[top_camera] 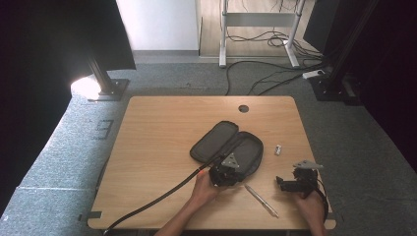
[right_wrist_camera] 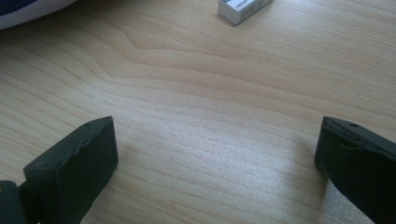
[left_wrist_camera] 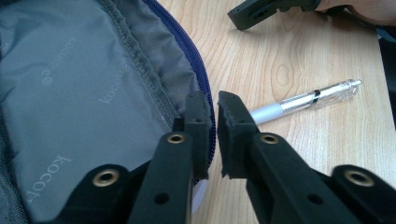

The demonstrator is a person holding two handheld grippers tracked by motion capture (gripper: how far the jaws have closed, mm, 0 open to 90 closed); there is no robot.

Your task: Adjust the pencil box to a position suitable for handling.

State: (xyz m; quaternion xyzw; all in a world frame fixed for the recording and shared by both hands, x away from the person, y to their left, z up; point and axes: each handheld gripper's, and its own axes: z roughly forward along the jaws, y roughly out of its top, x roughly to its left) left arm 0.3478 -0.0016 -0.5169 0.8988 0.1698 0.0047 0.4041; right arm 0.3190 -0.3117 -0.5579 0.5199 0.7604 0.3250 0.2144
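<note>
Left gripper view: we see our left gripper (left_wrist_camera: 212, 119) with jaws narrowly parted astride the zipper edge of the open grey fabric pencil case (left_wrist_camera: 84, 93), not pinching it. Beside the case lies a silver-and-clear pen (left_wrist_camera: 303, 100); beyond it, our right gripper (top_camera: 294, 183) stands spread.

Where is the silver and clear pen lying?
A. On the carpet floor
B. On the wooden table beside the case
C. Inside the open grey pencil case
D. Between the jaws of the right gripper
B: the silver and clear pen lies flat on the bare wooden table, outside the zip edge of the open grey fabric pencil case and apart from it.
</note>
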